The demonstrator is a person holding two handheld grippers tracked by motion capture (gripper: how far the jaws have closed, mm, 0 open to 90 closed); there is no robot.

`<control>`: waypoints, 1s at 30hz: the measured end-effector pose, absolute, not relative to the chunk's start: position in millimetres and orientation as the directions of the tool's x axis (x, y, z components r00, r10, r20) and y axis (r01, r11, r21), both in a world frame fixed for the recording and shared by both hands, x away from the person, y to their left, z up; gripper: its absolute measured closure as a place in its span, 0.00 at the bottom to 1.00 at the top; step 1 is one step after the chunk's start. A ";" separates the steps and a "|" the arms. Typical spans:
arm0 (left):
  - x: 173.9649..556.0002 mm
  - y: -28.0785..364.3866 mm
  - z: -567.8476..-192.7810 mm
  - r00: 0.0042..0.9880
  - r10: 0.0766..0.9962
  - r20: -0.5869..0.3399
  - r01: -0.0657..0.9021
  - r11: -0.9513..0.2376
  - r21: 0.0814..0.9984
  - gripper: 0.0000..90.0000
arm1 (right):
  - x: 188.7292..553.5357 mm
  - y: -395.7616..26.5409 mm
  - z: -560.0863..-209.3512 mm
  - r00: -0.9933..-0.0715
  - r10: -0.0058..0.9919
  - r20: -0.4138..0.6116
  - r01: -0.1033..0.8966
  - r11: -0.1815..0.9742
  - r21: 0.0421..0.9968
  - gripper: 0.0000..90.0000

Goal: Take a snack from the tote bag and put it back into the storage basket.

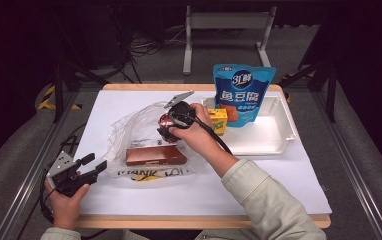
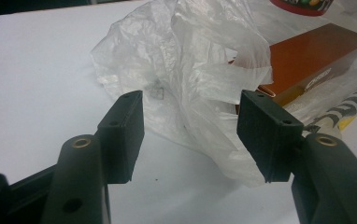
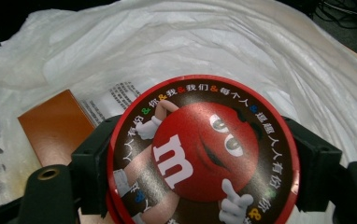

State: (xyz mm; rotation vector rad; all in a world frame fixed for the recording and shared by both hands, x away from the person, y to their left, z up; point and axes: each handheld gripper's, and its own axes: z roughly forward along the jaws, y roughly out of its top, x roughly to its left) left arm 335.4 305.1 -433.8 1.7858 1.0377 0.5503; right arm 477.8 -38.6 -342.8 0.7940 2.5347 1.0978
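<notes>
A round red candy tin [image 3: 203, 151] with a cartoon lid is clamped between the jaws of my right gripper [image 1: 171, 124], held over the mouth of a clear plastic bag [image 1: 134, 131]. The tin [image 1: 165, 121] sits just above a brown rectangular box [image 1: 155, 156] that lies inside the bag. My left gripper [image 1: 90, 166] is open at the table's front left, its fingers [image 2: 123, 135] pointing at the crumpled edge of the bag [image 2: 204, 74] without touching it. The brown box [image 2: 314, 60] lies beyond the bag's folds.
A white tray [image 1: 274, 137] at the right holds a blue standing pouch [image 1: 243, 95] and a small yellow carton [image 1: 218, 120]. The white board [image 1: 204, 185] covers the wooden table. Metal frame rails run along both sides.
</notes>
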 end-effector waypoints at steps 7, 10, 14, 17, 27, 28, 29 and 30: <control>335.3 304.5 -434.4 0.535 0.840 -0.088 0.411 -0.168 0.896 0.46 | 475.5 -39.8 -333.6 -0.817 0.576 -0.037 0.362 0.561 0.745 0.28; 335.8 304.7 -434.3 0.537 0.839 -0.085 0.409 -0.172 0.896 0.46 | 475.1 -42.4 -329.9 -0.817 0.575 -0.038 0.360 0.561 0.745 0.28; 336.4 304.3 -434.3 0.538 0.839 -0.083 0.410 -0.175 0.895 0.46 | 473.9 -45.2 -325.4 -0.821 0.570 -0.035 0.355 0.558 0.750 0.28; 336.9 303.8 -434.2 0.538 0.839 -0.084 0.410 -0.174 0.895 0.46 | 472.4 -48.0 -320.5 -0.824 0.566 -0.036 0.348 0.555 0.756 0.28; 340.3 301.1 -433.8 0.545 0.834 -0.084 0.409 -0.177 0.895 0.46 | 465.2 -65.6 -302.1 -0.822 0.568 -0.046 0.336 0.548 0.766 0.28; 340.9 300.6 -433.9 0.545 0.834 -0.083 0.405 -0.176 0.897 0.46 | 464.7 -67.2 -300.7 -0.820 0.570 -0.045 0.337 0.545 0.768 0.28; 340.9 300.6 -433.9 0.545 0.834 -0.083 0.405 -0.176 0.897 0.46 | 464.7 -67.2 -300.7 -0.820 0.570 -0.045 0.337 0.545 0.768 0.28; 341.8 300.2 -433.8 0.549 0.832 -0.077 0.405 -0.184 0.896 0.46 | 463.0 -72.2 -296.3 -0.819 0.572 -0.049 0.335 0.545 0.769 0.28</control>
